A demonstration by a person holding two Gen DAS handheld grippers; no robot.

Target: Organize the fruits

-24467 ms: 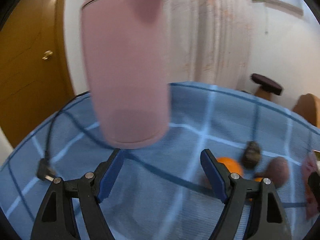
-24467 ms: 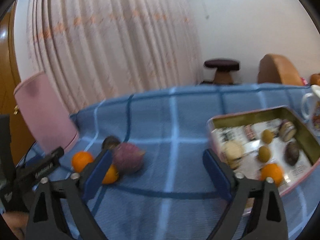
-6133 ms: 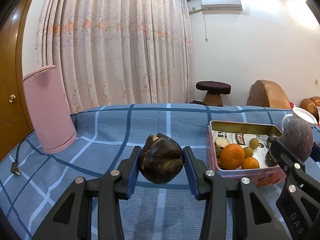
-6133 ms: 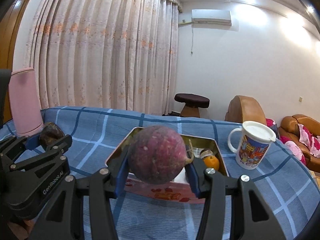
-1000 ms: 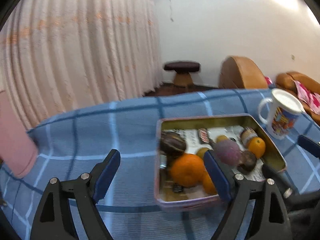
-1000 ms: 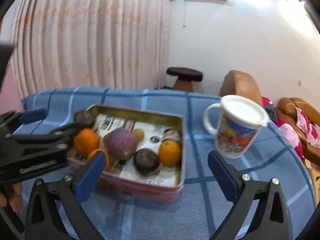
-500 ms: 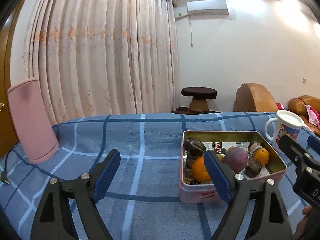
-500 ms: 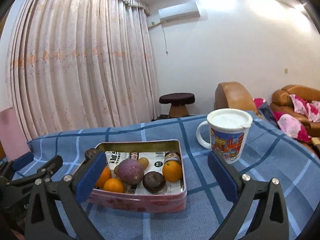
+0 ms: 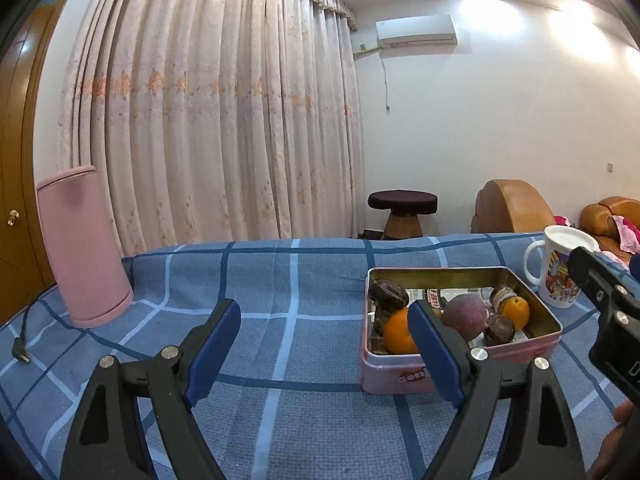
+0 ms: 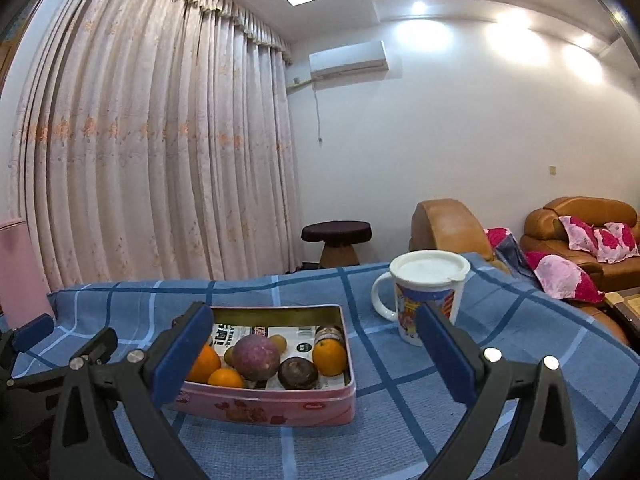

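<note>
Both our grippers, left [image 9: 324, 344] & right [image 10: 314, 350], jaws spread wide, nothing held. Fruits all sit in pink tin [image 10: 276, 402] just ahead; no loose fruit visible on cloth [image 9: 312, 280]. Looks done imo, so we back out level, avoid clipping tin rim or mug [image 10: 426, 294] behind.

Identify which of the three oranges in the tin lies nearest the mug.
The orange at the tin's right side, beside the small jar; the other two sit at the left end, farther from the mug.

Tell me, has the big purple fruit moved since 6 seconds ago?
Yes. Then the right gripper held it above the tin; now the purple fruit lies inside the pink tin, among the oranges.
</note>
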